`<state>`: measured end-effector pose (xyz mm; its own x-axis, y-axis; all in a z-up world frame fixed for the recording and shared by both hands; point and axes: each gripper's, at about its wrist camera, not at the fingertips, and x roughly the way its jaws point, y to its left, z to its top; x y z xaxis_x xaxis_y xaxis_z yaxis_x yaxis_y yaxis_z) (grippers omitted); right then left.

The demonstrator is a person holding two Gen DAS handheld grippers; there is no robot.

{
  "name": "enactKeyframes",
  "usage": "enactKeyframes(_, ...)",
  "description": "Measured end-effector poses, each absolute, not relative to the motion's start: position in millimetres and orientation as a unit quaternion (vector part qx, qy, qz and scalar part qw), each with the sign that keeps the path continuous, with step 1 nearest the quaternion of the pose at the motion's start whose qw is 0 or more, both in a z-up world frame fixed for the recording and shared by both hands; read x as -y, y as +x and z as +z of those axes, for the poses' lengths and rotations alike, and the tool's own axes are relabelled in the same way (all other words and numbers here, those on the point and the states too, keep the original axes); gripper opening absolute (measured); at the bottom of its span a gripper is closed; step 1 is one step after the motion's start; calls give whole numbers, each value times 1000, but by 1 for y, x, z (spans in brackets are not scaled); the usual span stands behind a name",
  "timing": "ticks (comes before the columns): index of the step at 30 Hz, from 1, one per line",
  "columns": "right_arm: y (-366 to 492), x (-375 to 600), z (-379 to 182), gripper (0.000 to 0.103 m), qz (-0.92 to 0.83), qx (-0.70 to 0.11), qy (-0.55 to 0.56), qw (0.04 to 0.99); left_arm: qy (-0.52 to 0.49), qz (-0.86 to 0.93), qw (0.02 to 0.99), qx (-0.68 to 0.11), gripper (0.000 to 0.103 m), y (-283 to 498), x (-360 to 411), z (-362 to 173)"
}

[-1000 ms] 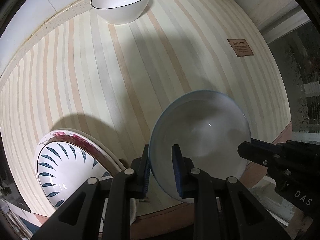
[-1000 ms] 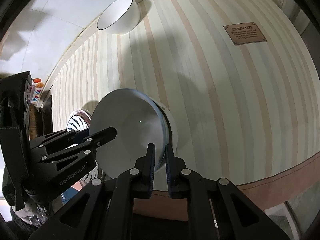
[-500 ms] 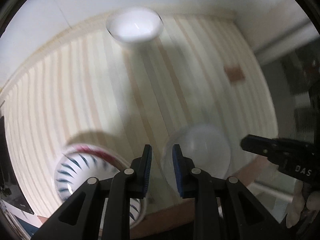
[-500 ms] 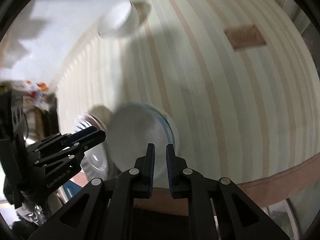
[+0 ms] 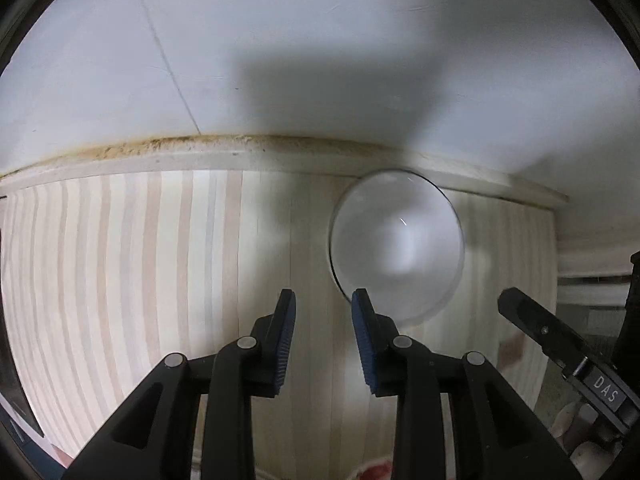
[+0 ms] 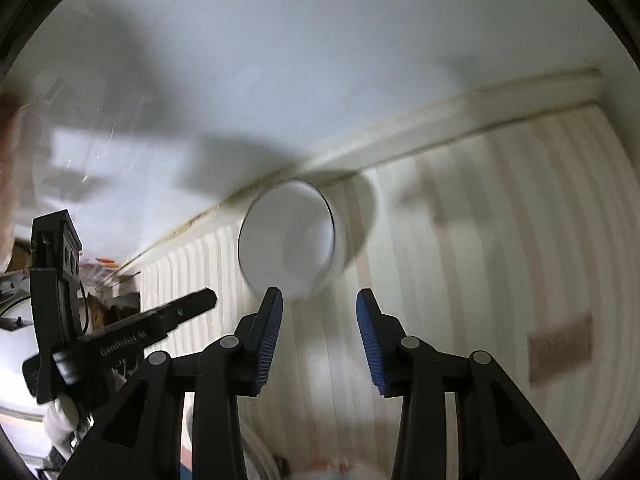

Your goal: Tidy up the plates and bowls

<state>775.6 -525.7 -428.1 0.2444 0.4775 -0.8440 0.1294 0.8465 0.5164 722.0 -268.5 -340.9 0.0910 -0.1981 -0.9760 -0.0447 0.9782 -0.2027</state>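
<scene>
We hold our left gripper with its fingers apart and nothing between them, above the striped worktop. The white bowl stands at the far edge of the worktop by the wall, just ahead and right of the left fingers. Our right gripper has its fingers wide and empty too, pointing at the same bowl, somewhat blurred here.
</scene>
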Motion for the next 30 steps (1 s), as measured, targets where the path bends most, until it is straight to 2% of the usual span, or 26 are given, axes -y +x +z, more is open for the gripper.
enactKeyframes(7, 813, 506, -467, 40, 112, -632, 229, 732, -88, -56, 713, -694, 27, 740, 271, -374)
enactKeyframes(9, 819, 503, -476, 31, 112, -638, 226, 728, -88, -56, 713, -693, 25, 741, 274, -380)
enactKeyframes(11, 821, 501, -481, 14, 110, -642, 223, 725, -95, -64, 716, -688, 11, 741, 275, -383)
enactKeyframes(13, 822, 501, -482, 9, 105, -641, 218, 729, -91, -66, 717, -688, 7, 740, 280, -386)
enactKeyframes(20, 819, 496, -482, 9, 106, -640, 201, 734, -77, -59, 726, -681, 7, 726, 294, -384)
enactKeyframes(30, 792, 484, -455, 9, 119, -625, 192, 747, -67, -73, 742, -663, 7, 691, 293, -349)
